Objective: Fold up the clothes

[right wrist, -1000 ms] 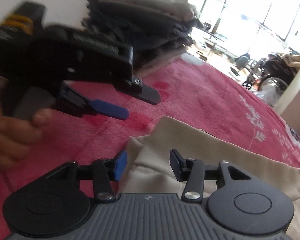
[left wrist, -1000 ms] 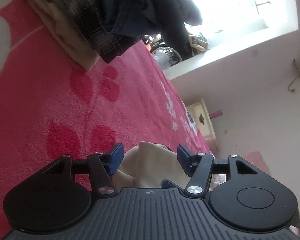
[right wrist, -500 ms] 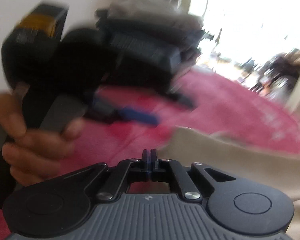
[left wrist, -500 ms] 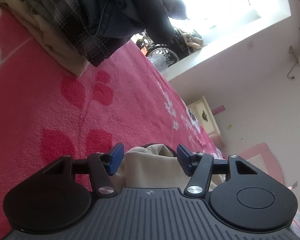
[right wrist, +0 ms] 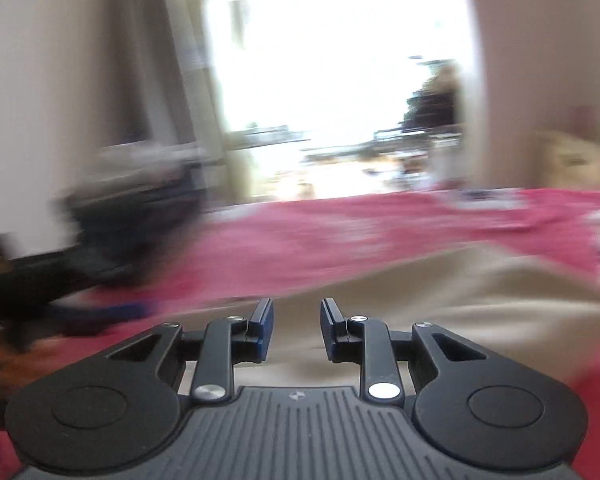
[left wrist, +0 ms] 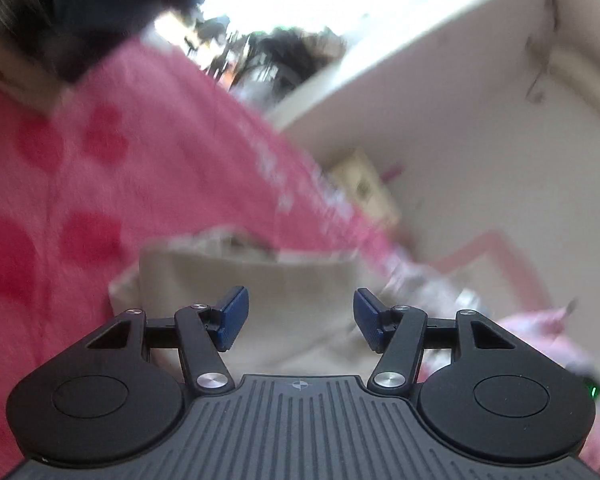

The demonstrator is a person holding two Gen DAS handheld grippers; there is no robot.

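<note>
Both grippers hover empty over the beige garment (left wrist: pixel 284 300), left gripper (left wrist: pixel 300 316) wide, right gripper (right wrist: pixel 296 328) narrow, just reopening; next it needs an edge toward 12 o'clock.

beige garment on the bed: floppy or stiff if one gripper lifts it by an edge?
Probably floppy: the beige garment lies creased and bunched on the pink blanket, so it should sag and trail. Likely light for its size, as thin cloth. The blanket looks fuzzy, so pushing may wrinkle it rather than slide it.
</note>
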